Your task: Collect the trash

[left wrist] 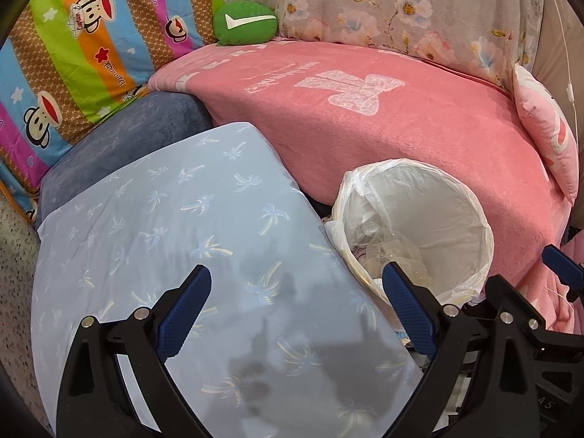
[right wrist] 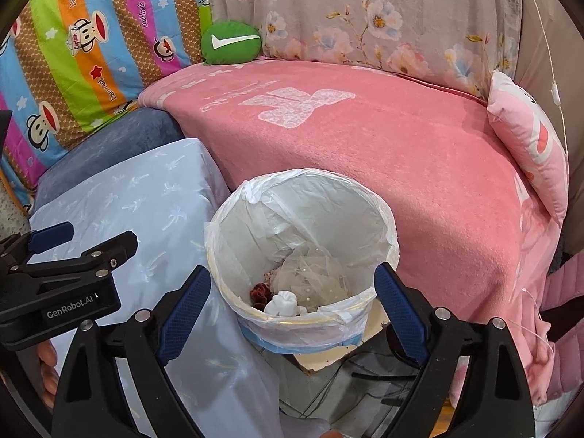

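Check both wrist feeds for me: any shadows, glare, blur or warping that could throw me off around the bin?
Left wrist view: dark shadows of the tools fall on the pale blue cushion; the image is sharp, with no glare; the fisheye bends the pink blanket edge, and the corners are black. Right wrist view: even light, the bin and the trash inside are in focus, only a mild sheen on its liner, same warping.

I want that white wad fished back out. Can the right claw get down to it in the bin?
Probably yes: the right claw is open above the bin, and the white wad lies uncovered on top.
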The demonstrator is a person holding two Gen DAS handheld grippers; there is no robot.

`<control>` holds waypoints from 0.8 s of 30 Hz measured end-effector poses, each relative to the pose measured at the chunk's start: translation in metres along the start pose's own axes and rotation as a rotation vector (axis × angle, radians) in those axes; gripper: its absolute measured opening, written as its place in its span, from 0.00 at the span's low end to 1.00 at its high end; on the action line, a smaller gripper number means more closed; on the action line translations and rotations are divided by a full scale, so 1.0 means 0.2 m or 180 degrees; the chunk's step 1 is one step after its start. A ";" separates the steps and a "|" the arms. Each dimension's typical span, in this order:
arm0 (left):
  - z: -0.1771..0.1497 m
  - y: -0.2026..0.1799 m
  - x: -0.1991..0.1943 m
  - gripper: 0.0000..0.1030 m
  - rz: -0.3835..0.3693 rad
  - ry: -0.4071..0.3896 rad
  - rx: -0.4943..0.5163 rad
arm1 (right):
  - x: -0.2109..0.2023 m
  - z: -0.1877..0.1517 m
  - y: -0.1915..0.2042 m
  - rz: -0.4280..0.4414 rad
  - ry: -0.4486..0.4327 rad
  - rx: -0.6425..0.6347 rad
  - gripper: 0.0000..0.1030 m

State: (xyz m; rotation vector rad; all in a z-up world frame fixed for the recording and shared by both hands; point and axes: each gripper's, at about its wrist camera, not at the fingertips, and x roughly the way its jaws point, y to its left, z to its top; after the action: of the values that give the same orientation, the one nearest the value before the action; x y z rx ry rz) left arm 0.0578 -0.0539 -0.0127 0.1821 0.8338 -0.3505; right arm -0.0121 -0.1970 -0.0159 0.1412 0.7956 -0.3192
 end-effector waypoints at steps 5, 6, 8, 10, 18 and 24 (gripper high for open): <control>-0.01 0.01 0.00 0.90 0.0032 0.0012 -0.0027 | 0.00 -0.01 0.00 -0.0035 -0.0001 -0.0041 0.95; -0.01 0.01 0.00 0.90 0.0041 0.0011 -0.0029 | 0.00 -0.01 0.00 -0.0043 0.0002 -0.0046 0.95; -0.01 0.01 0.00 0.90 0.0059 0.0009 -0.0034 | 0.00 -0.02 0.00 -0.0058 0.0005 -0.0057 0.95; -0.02 0.00 0.00 0.90 0.0074 0.0008 -0.0035 | 0.00 -0.02 0.01 -0.0069 0.0007 -0.0064 0.95; -0.03 0.00 0.00 0.90 0.0116 -0.0004 -0.0017 | -0.01 -0.03 0.01 -0.0117 0.0000 -0.0075 0.95; -0.04 0.00 0.00 0.90 0.0130 -0.0002 -0.0013 | -0.02 -0.03 0.01 -0.0152 0.0009 -0.0106 0.95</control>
State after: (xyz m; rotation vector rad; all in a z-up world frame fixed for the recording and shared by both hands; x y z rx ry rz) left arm 0.0524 -0.0526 -0.0177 0.1948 0.8289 -0.3104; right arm -0.0186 -0.1932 -0.0179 0.0916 0.8075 -0.3508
